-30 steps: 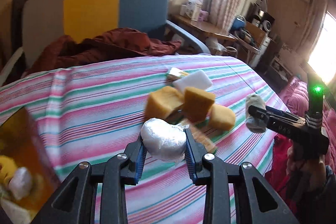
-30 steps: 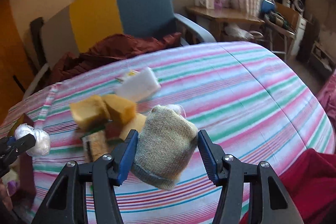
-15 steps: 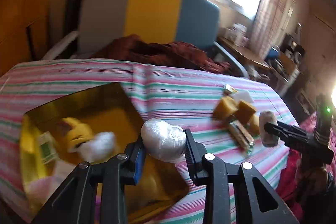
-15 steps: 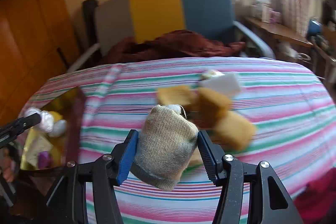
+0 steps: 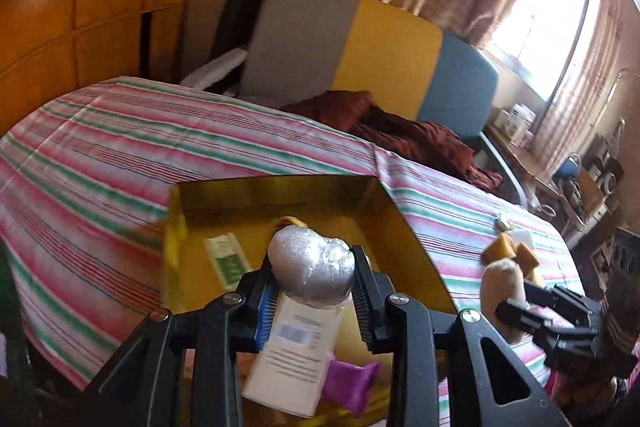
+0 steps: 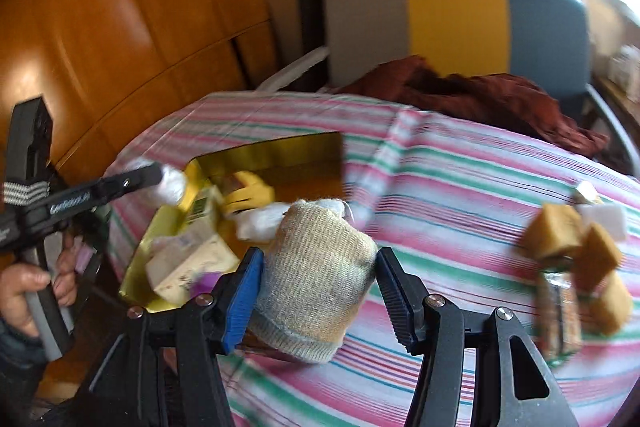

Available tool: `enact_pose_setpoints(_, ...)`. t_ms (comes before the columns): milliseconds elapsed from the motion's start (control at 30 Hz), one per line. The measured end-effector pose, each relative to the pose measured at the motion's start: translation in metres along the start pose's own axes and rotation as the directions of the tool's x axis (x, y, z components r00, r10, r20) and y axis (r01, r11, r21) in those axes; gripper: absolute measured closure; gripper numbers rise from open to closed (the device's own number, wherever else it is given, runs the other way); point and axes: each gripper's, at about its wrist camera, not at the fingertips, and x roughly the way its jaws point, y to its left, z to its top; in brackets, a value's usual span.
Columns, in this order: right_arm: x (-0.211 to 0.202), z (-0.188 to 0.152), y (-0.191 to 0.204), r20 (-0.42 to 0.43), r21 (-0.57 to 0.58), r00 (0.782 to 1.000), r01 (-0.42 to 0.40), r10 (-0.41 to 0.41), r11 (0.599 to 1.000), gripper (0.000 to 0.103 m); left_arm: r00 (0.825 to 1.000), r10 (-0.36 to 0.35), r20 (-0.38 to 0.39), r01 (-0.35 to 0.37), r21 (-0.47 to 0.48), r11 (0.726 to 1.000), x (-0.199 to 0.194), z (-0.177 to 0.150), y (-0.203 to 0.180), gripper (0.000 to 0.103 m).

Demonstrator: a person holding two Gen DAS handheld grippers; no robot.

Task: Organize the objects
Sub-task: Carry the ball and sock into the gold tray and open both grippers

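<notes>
My left gripper (image 5: 314,269) is shut on a white plastic-wrapped ball (image 5: 310,273) and hangs over the golden tray (image 5: 280,193) on the striped bed. In the right wrist view the left gripper (image 6: 162,181) holds that ball (image 6: 174,187) above the tray's (image 6: 280,153) left edge. My right gripper (image 6: 318,275) is shut on a rolled beige sock (image 6: 316,267), just right of the tray; it shows in the left wrist view too, right gripper (image 5: 505,303) with the sock (image 5: 500,277). Yellow sponge blocks (image 6: 560,237) lie on the bed to the right.
The tray holds a white box (image 5: 296,355), a purple item (image 5: 352,383), a green-and-white packet (image 5: 226,261) and a yellow thing. Behind the bed stand a grey, yellow and blue chair (image 5: 384,43) with a maroon cloth (image 5: 404,135), and a wooden wardrobe (image 6: 120,27).
Both grippers have swung left, away from the sponge blocks and over to the golden tray, each keeping its grip. Both have also rolled.
</notes>
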Motion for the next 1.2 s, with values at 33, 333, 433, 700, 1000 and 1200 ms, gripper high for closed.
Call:
enact_pose_setpoints(33, 0.006, 0.001, 0.007, -0.009, -0.011, 1.000, -0.011, 0.011, 1.000, 0.045, 1.000, 0.005, 0.002, -0.005, -0.004, 1.000, -0.001, 0.001, 0.003, 0.070)
enact_pose_setpoints(333, 0.040, 0.007, 0.038, -0.074, -0.072, 0.997, -0.039, 0.034, 0.997, 0.045, 0.999, 0.046, 0.020, -0.046, -0.013, 0.999, 0.007, 0.025, 0.028, 0.070)
enact_pose_setpoints(433, 0.048, 0.009, 0.042, -0.090, -0.082, 0.995, -0.040, 0.032, 0.996, 0.045, 0.999, 0.046, 0.010, -0.046, -0.018, 0.999, 0.016, 0.035, 0.031, 0.070)
enact_pose_setpoints(700, 0.069, 0.006, 0.046, -0.136, -0.084, 0.991, -0.032, 0.020, 0.996, 0.045, 0.998, 0.055, -0.013, -0.055, -0.030, 0.998, 0.046, 0.059, 0.035, 0.067)
enact_pose_setpoints(1000, 0.092, -0.001, 0.052, -0.184, -0.056, 0.978, -0.111, 0.099, 0.992, 0.042, 0.997, 0.036, -0.068, -0.044, -0.124, 0.991, 0.060, 0.055, 0.046, 0.049)
enact_pose_setpoints(1200, 0.087, -0.007, 0.053, -0.181, -0.043, 0.978, -0.109, 0.100, 0.993, 0.038, 0.998, 0.064, -0.020, -0.066, -0.095, 0.993, 0.032, 0.038, 0.039, 0.049)
